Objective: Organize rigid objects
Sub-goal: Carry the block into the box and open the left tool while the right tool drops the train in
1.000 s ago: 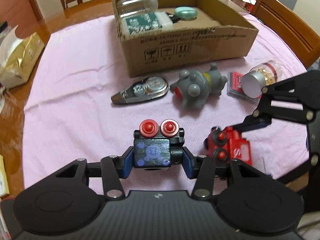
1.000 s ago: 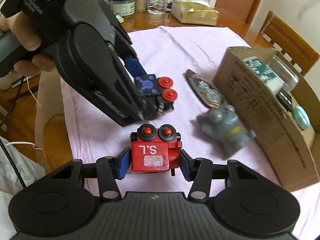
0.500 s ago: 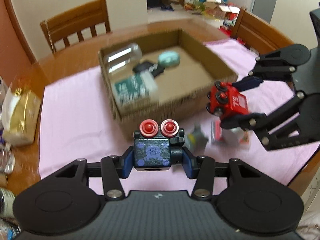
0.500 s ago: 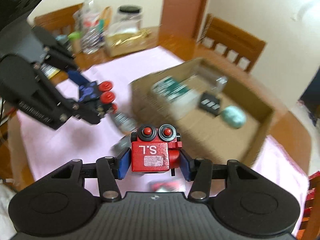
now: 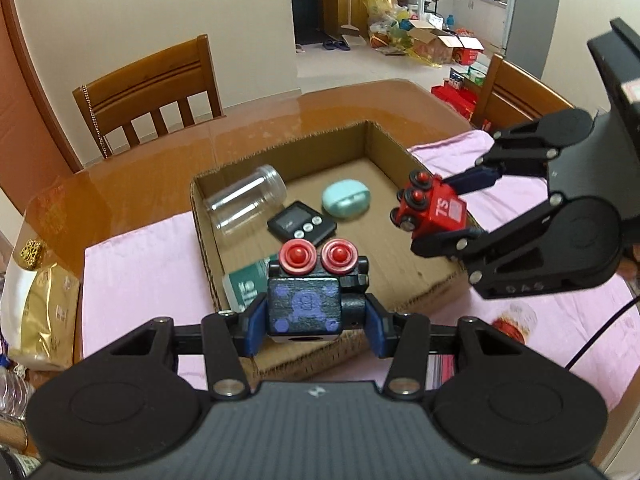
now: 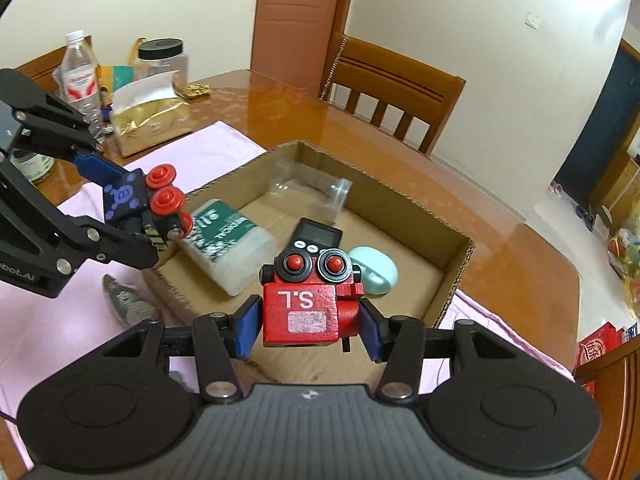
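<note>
Holding a toy in each hand, I have both over the cardboard box (image 5: 404, 150). My left gripper (image 5: 312, 320) is clamped on the black toy train (image 5: 306, 308), its blue pads pressed to both sides, red buffers pointing forward above the box's near wall. My right gripper (image 6: 306, 320) is clamped the same way on the red toy train (image 6: 302, 312), with its white "S.L" lettering facing me upside down.

From the left wrist view, the right gripper (image 5: 436, 212) sits at about two o'clock with the red toy train (image 5: 434, 208) above the box's right wall. From the right wrist view, the left gripper (image 6: 136, 208) is at about nine o'clock, carrying the black toy train (image 6: 128, 200) above the box's left edge.

Inside the box I see a clear jar (image 5: 244, 206) lying on its side at eleven o'clock, a small black timer (image 5: 302, 224) near the middle, a mint-green case (image 5: 346, 202) just beside it at one o'clock, and a green-and-white packet (image 6: 228, 240) against the near left wall.

On the pink cloth (image 5: 136, 264) covering the table (image 5: 280, 120), a correction tape dispenser (image 6: 128, 304) lies outside the box, at eight o'clock in the right view. A gold bag (image 6: 150, 120) stands at the table's far left.
</note>
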Demonstrator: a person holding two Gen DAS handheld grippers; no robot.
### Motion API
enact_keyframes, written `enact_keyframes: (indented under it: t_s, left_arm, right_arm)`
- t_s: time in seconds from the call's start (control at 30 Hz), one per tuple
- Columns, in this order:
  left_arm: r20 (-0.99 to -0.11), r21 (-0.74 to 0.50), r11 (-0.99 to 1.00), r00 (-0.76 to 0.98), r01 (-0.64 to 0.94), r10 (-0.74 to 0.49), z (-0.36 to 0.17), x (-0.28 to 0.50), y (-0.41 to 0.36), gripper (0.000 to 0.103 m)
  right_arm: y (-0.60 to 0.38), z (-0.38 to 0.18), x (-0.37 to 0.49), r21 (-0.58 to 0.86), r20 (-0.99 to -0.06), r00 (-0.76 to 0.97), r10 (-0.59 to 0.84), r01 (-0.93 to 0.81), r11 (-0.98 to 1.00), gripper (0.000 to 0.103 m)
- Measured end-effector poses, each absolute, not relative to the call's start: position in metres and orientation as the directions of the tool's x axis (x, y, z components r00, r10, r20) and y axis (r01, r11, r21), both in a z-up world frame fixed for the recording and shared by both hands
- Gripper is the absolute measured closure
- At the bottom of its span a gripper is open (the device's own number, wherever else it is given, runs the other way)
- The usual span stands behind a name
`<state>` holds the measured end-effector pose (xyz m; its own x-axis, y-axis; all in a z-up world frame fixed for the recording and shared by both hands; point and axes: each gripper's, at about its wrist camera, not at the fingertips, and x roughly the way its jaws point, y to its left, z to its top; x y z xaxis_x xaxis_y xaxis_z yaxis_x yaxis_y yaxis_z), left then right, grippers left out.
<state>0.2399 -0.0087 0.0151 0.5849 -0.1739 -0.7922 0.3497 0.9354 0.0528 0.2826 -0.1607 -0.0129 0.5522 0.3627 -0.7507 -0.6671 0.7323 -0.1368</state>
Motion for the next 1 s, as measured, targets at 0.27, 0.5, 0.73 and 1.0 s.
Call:
enact_keyframes:
  t_s: [0.27, 0.5, 0.73, 1.0]
  left_arm:
    - [-0.794, 0.048, 0.937, 0.582, 0.347, -0.175, 0.014, 0.261, -0.018, 0.055]
    - [-0.798, 0.03, 0.934, 0.572, 0.357, -0.193, 0.009, 0.286, -0.03, 0.055]
    - [-0.805, 0.026, 0.923, 0.555, 0.383, -0.208, 0.0, 0.31, -0.056, 0.055]
    - [-0.793, 0.016, 0.927, 0.569, 0.376, -0.217, -0.004, 0.326, -0.076, 0.008]
  right_arm:
    - [-0.164, -0.019, 0.289, -0.134, -0.745, 0.566, 0.353, -0.645, 0.752, 0.006]
    - [-0.175, -0.015, 0.275, -0.124, -0.741, 0.581, 0.337, -0.611, 0.782, 0.0]
    - [-0.187, -0.01, 0.264, -0.088, -0.745, 0.585, 0.32, -0.562, 0.823, 0.0]
    - [-0.201, -0.012, 0.251, -0.067, -0.745, 0.592, 0.307, -0.524, 0.849, 0.0]
